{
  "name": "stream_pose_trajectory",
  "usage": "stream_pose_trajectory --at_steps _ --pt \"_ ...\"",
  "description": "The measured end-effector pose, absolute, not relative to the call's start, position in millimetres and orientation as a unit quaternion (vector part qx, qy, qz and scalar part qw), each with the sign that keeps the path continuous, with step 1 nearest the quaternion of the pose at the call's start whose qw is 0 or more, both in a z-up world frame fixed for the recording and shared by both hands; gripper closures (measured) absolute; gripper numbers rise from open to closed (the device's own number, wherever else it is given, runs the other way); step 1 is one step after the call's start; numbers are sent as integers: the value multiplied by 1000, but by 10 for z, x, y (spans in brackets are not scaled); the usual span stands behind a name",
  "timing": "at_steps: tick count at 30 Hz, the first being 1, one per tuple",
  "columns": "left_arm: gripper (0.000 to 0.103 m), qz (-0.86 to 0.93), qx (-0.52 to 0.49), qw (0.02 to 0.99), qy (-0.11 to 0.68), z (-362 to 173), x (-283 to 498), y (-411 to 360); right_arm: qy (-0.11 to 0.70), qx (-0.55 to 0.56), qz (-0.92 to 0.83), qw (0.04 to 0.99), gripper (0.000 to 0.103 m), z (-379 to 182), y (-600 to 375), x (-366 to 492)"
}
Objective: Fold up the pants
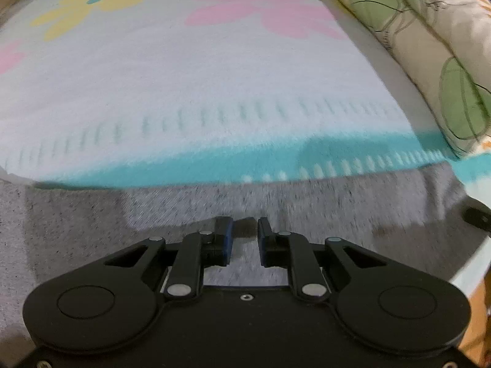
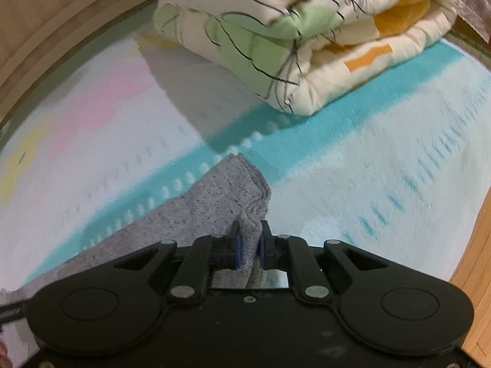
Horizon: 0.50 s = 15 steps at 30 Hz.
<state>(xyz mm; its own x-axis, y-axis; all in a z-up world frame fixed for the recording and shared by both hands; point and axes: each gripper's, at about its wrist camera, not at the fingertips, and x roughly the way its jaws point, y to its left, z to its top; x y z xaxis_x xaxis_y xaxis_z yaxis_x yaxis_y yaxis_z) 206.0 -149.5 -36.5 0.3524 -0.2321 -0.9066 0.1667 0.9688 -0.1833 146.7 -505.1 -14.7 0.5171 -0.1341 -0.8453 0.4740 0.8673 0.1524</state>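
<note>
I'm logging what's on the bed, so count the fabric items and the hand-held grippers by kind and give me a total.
Grey pants: 1
Flowered blanket underneath: 1
Folded quilt: 1
Hand-held grippers: 2, left hand-held gripper and right hand-held gripper
Total: 5

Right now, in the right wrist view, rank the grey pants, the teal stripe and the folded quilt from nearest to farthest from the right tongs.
1. Grey pants: pinched in the right tongs.
2. Teal stripe: just beyond the pants' corner, crossing the blanket.
3. Folded quilt: farthest, at the top.
</note>
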Motion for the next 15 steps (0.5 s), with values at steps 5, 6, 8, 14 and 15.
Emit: stream_pose_trajectory --at_steps 5,6,8,14,15 --pt "81 -114 -14 822 557 -485 1901 -1569 449 185 -169 858 92 -30 -5003 1457" --pt "81 -121 -3 822 557 -484 1837 -1589 448 184 -167 859 92 -13 -4988 1458" --pt "81 -132 7 821 555 -480 1673 -1577 446 184 -165 860 92 23 -4951 1461" --pt "80 -174 25 803 569 -429 1335 -1323 434 163 -148 874 91 299 -4630 1459" --pt "80 -172 23 800 574 -408 1340 -1262 430 156 -140 878 91 362 -4541 1456"
